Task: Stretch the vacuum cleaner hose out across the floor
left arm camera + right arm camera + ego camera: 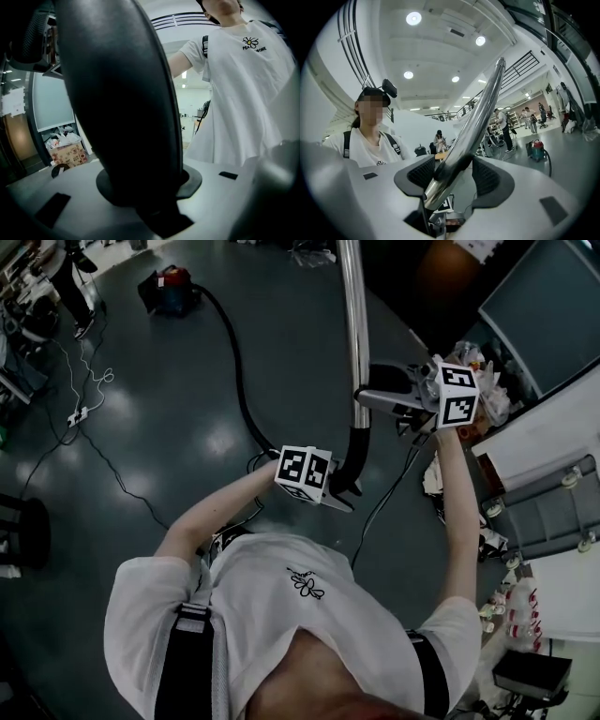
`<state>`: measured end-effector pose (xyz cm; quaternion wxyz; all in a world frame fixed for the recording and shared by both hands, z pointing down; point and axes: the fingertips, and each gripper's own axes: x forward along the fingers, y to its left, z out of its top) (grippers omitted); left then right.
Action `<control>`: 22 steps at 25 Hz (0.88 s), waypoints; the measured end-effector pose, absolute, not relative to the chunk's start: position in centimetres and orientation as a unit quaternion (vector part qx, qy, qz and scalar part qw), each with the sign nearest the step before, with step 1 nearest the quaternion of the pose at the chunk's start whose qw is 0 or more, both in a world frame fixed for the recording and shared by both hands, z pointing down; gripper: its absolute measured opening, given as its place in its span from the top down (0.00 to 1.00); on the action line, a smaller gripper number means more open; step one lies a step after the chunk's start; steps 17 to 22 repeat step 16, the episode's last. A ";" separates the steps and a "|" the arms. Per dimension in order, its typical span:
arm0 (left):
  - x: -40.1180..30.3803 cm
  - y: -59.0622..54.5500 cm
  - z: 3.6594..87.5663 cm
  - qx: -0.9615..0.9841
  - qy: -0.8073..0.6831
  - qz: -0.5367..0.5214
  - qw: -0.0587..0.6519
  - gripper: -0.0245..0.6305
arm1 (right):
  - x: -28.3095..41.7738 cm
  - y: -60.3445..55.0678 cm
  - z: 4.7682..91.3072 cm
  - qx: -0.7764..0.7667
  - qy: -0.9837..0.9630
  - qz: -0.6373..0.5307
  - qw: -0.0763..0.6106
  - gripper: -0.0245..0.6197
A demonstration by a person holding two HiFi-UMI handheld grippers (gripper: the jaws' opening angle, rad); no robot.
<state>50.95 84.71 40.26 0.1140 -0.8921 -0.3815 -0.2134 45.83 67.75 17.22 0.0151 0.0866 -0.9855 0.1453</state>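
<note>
- The left claw (pixel 337 495) was held just before the person's chest, clamped shut on the black handle (pixel 355 454).
- The right claw (pixel 368 397) was held higher and to the right. Its jaws stood apart with the chrome tube (pixel 353 315) between the pads, and no firm press could be made out.
- The chrome tube was seen rising from the black handle, tilted upward off the floor (pixel 169 437).
- The hose (pixel 236 362) was seen curving from the handle across the floor to the vacuum cleaner (pixel 172 289), which stood well apart.
- A white power strip (pixel 77 414) with cables was noted left of the hose.
</note>
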 end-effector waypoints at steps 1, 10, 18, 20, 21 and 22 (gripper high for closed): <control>50.8 84.9 40.3 -0.891 -0.384 -0.213 0.115 0.78 | 45.7 67.9 17.3 0.089 -0.985 0.145 0.013 0.60; 51.5 85.3 40.8 -0.891 -0.384 -0.215 0.112 0.78 | 46.2 68.2 17.8 0.090 -0.985 0.146 0.023 0.60; 51.0 85.8 40.9 -0.889 -0.385 -0.219 0.116 0.78 | 45.7 69.0 17.7 0.089 -0.986 0.139 0.015 0.60; 51.0 85.8 40.9 -0.889 -0.385 -0.219 0.116 0.78 | 45.7 69.0 17.7 0.089 -0.986 0.139 0.015 0.60; 51.0 85.8 40.9 -0.889 -0.385 -0.219 0.116 0.78 | 45.7 69.0 17.7 0.089 -0.986 0.139 0.015 0.60; 51.0 85.8 40.9 -0.889 -0.385 -0.219 0.116 0.78 | 45.7 69.0 17.7 0.089 -0.986 0.139 0.015 0.60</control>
